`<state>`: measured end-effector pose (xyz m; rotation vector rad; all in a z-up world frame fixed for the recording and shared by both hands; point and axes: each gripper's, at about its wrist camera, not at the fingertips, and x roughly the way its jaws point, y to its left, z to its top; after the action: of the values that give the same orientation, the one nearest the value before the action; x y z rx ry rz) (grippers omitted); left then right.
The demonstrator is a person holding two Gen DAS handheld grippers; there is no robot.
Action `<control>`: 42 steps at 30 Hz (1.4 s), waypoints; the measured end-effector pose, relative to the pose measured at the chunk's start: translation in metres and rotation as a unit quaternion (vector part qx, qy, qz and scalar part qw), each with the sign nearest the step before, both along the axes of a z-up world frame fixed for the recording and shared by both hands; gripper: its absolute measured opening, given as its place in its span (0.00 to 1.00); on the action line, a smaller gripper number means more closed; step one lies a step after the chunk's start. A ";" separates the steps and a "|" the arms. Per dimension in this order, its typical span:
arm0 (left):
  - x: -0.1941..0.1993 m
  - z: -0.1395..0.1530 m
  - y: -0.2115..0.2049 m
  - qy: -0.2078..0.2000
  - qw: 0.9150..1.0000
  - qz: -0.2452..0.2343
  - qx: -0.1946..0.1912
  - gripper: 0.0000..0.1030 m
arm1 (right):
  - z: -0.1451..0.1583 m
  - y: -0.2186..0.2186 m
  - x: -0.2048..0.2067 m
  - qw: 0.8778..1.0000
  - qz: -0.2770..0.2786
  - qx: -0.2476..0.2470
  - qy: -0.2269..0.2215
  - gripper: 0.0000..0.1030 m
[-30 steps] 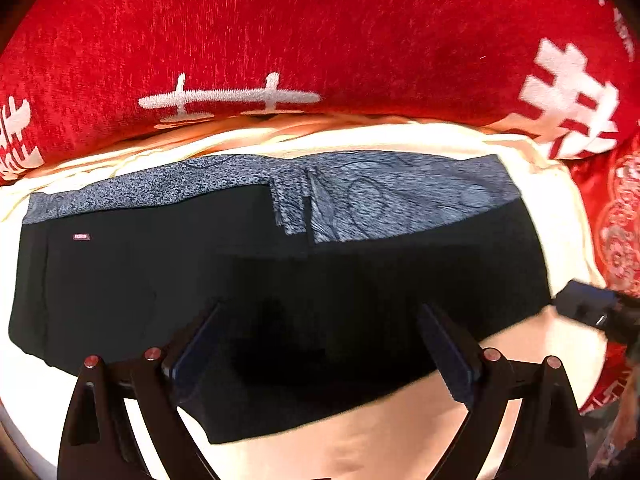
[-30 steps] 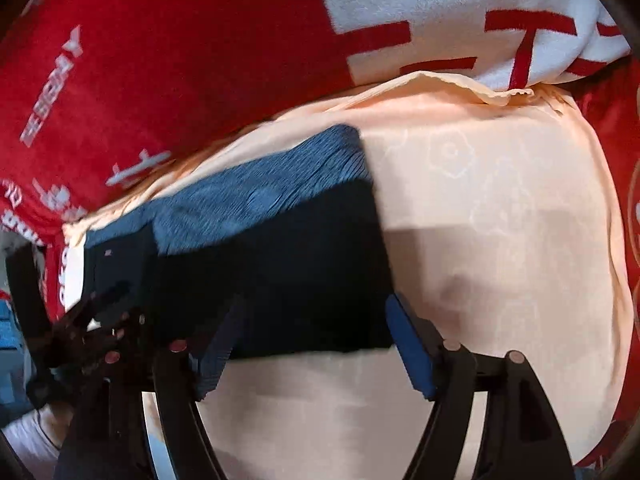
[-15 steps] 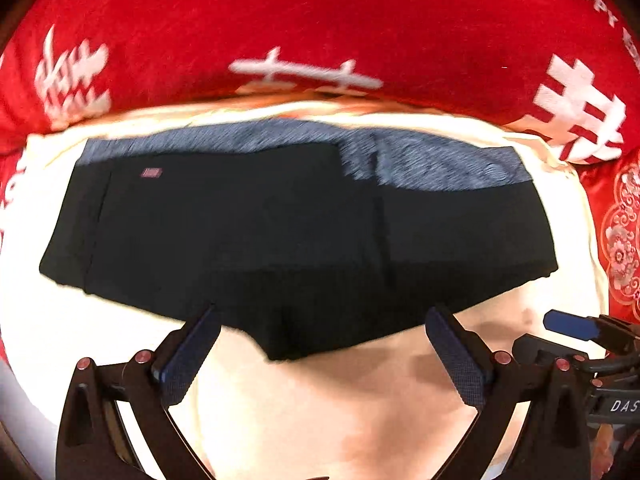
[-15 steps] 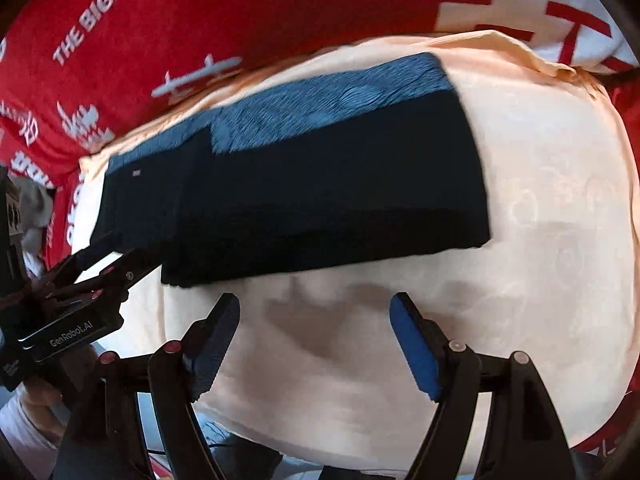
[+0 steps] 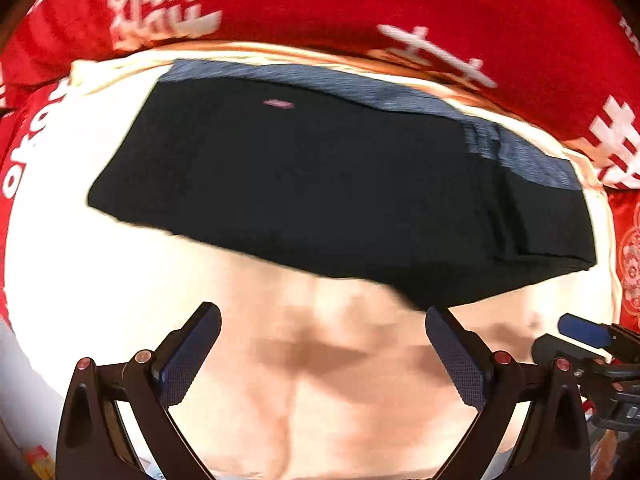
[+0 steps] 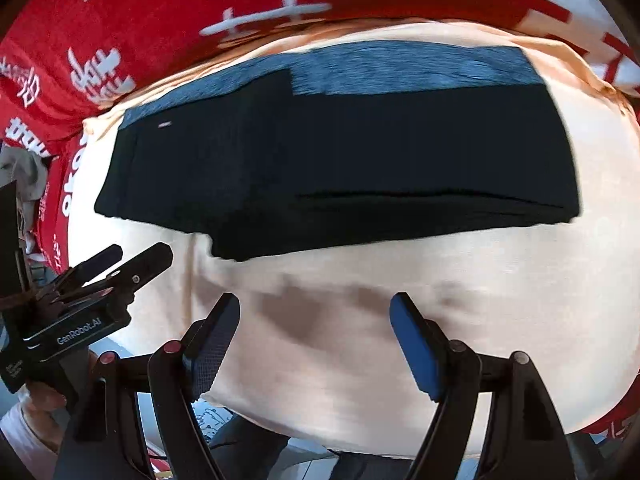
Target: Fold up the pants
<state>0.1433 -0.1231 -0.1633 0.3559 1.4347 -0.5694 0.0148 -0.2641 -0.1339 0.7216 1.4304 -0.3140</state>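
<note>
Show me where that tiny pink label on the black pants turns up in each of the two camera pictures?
Left wrist view: the pink label sits upper centre-left on the black pants, just below the grey waistband.
Right wrist view: the pink label shows small near the pants' far left end, again just under the waistband.
Shared landmark: the grey waistband along the pants' far edge.

We count one pair of black pants (image 6: 340,152), folded into a flat stack, with one grey-blue waistband (image 6: 400,68) along its far edge and one small pink label (image 5: 279,103). One peach cloth (image 6: 400,280) lies under it, and one red fabric with white characters (image 5: 320,0) behind. We see two grippers, left gripper (image 5: 322,344) and right gripper (image 6: 316,332), each with two fingers.
</note>
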 end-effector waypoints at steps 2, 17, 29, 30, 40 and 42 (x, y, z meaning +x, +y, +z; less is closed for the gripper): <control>0.009 -0.005 0.017 0.017 1.000 0.009 -0.003 1.00 | 0.000 0.016 0.014 1.000 0.009 0.003 -0.001 0.78; 0.073 -0.021 0.105 0.034 0.991 0.125 -0.047 1.00 | -0.006 0.089 0.078 0.996 0.086 0.014 0.002 0.78; 0.102 -0.025 0.098 0.030 0.986 0.151 -0.061 1.00 | -0.021 0.088 0.096 0.994 0.108 0.007 0.023 0.78; 0.104 -0.025 0.096 0.026 0.987 0.150 -0.059 1.00 | -0.023 0.088 0.097 0.994 0.107 0.010 0.024 0.78; 0.114 -0.028 0.090 0.031 0.986 0.155 -0.059 1.00 | -0.028 0.089 0.110 0.994 0.109 0.023 0.021 0.78; 0.115 -0.030 0.091 0.035 0.985 0.159 -0.060 1.00 | -0.028 0.088 0.111 0.994 0.108 0.023 0.022 0.78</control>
<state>0.2585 -0.0323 -0.1931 0.0086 1.4795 -0.4090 0.1255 -0.1761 -0.1623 0.5931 1.5456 -0.1301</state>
